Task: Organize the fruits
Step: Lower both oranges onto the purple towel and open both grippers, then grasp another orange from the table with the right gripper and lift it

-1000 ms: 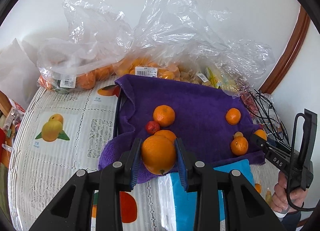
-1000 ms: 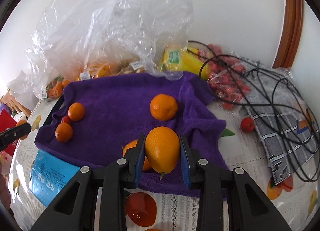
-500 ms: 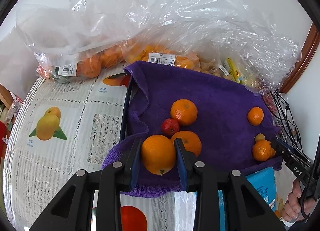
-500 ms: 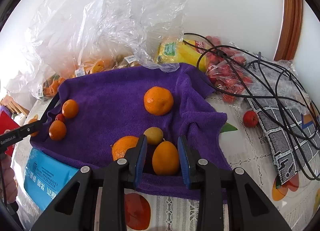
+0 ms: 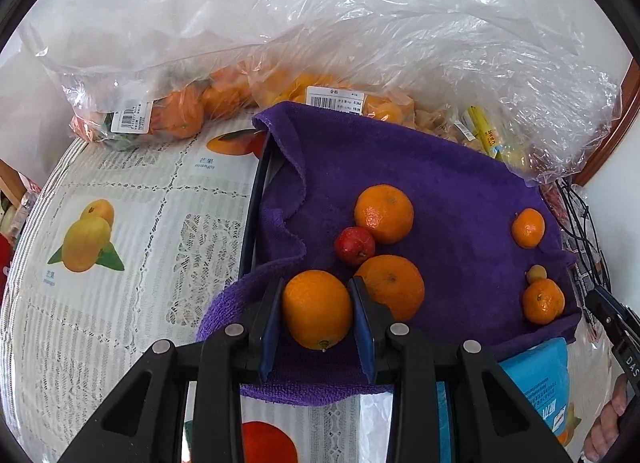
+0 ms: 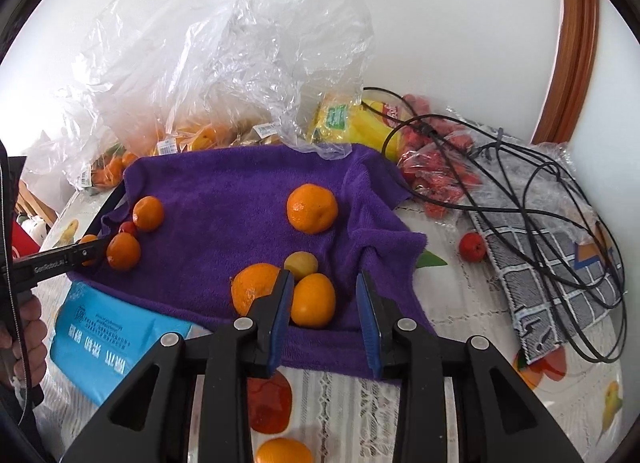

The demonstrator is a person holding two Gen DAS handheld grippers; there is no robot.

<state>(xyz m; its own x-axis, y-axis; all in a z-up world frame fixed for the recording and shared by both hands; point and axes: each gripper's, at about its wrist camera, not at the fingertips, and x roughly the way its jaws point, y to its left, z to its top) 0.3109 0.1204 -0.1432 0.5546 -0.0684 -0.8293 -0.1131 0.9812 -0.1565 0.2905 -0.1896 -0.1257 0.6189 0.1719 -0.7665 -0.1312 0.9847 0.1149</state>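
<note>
On the purple towel [image 5: 460, 191], in the left wrist view, the left gripper [image 5: 317, 315] has its jaws closed on an orange [image 5: 317, 309] at the towel's near left edge, beside another orange [image 5: 394, 291], a small red fruit [image 5: 355, 245] and a third orange [image 5: 383, 213]. Two smaller oranges and a little yellow fruit lie well apart on the right side. Judging by this, a left-hand cluster is forming and this orange is not yet let go. The counter [image 5: 132, 231] wears a lace cloth printed with mangoes; clear bags [image 5: 360, 35] of fruit stand along a white wall.

In the right wrist view, the right gripper [image 6: 324, 299] has its jaws open, an orange fruit [image 6: 313, 300] lying on the towel between them against the left jaw, next to an orange [image 6: 252, 287] and a yellow fruit [image 6: 301, 264]. One red fruit [image 6: 472, 247] sits off the towel near black cables [image 6: 540, 191], and the bags are still full, so much sorting seems left.
</note>
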